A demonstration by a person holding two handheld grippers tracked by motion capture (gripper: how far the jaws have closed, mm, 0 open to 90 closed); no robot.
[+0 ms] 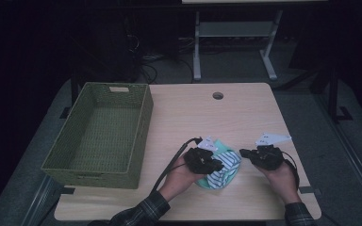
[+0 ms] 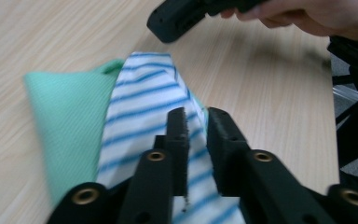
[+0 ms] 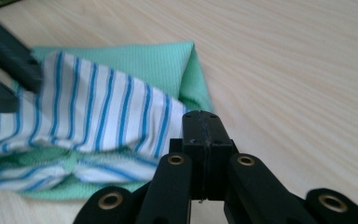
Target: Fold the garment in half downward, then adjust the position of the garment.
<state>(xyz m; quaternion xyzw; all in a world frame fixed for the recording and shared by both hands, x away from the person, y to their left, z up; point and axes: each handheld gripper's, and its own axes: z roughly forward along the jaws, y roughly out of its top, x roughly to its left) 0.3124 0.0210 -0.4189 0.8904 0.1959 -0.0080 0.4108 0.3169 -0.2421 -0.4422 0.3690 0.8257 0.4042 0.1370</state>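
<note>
two grippers (image 1: 215, 165) (image 1: 242, 153) flank the striped cloth (image 1: 224, 170) on the table (image 1: 245, 117).

Table: a light wood-grain top (image 1: 245, 117) is seen under dim light, with a round hole (image 1: 218, 95) near its far edge.
Basket: a green woven basket (image 1: 143, 123) is set on the table's left part.
Floor: grey floor (image 1: 235, 66) is seen beyond the table; cables (image 1: 146, 61) are laid there, far left.
Stand: a white metal frame (image 1: 235, 33) is placed behind the table.
Surroundings: the room around the table is left in darkness.
</note>
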